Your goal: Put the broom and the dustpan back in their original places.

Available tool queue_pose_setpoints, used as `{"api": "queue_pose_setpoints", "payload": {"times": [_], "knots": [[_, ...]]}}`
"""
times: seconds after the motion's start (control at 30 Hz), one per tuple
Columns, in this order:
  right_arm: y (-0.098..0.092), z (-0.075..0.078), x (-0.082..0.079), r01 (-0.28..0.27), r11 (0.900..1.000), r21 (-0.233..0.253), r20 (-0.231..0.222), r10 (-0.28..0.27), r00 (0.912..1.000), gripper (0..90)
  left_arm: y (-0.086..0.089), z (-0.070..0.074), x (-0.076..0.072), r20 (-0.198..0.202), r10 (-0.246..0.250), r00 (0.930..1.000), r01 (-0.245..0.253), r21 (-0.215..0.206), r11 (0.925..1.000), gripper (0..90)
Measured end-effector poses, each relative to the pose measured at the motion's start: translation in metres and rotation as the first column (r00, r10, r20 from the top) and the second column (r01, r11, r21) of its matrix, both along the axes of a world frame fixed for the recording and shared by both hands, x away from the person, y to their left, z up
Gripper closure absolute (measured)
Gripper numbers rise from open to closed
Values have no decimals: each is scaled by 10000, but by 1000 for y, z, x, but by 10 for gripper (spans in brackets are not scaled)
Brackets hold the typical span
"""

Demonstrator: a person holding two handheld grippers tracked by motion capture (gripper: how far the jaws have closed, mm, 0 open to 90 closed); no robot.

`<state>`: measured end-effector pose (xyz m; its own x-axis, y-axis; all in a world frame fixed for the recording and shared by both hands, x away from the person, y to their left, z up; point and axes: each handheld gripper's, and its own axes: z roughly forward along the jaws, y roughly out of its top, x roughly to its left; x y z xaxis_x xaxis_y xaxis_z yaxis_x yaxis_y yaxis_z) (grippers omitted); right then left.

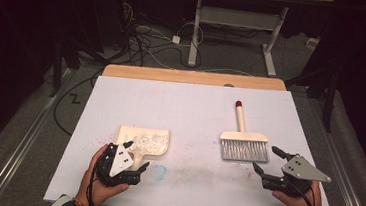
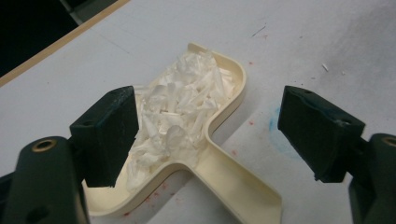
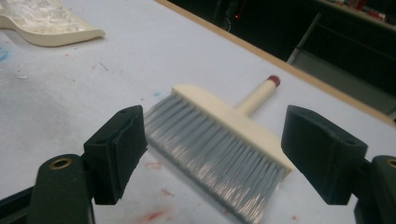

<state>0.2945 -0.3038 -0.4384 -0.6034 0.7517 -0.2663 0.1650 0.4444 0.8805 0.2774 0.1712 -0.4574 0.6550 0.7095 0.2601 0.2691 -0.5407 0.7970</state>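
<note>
Light: table (image 1: 121, 102) brightly lit from above, room around it dark.
Shadows: faint, soft.
Focus: high view slightly soft; brush (image 3: 219, 140) bristles blurred at near end.

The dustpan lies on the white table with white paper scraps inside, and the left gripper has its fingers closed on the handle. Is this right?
Not quite. The dustpan does hold the white paper scraps on the white table, but the left gripper is open: the left gripper view shows its fingers spread wide on either side of the handle, not touching it.
</note>
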Motion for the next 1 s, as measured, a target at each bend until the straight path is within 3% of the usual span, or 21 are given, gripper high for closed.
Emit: {"api": "queue_pose_setpoints", "payload": {"times": [0.1, 0.17, 0.53, 1.0], "knots": [[-3, -14, -5, -112, 9999, -34, -428, 111, 9990, 231, 0, 0, 0, -14, -20, 10000, 20, -2, 10000, 196], [-4, -18, -7, -81, 9996, -271, -393, 70, 9992, 231, -1, -1, 0, -19, -36, 10000, 36, 13, 10000, 196], [-6, -12, -11, 131, 9998, -161, -36, -131, 9999, 230, -5, -2, -3, -17, -230, 9997, 231, 303, 9993, 191], [-5, -11, -13, 153, 9997, -194, 2, -153, 9999, 230, -8, -4, -1, -116, -310, 9995, 314, 381, 9988, 190]]}}
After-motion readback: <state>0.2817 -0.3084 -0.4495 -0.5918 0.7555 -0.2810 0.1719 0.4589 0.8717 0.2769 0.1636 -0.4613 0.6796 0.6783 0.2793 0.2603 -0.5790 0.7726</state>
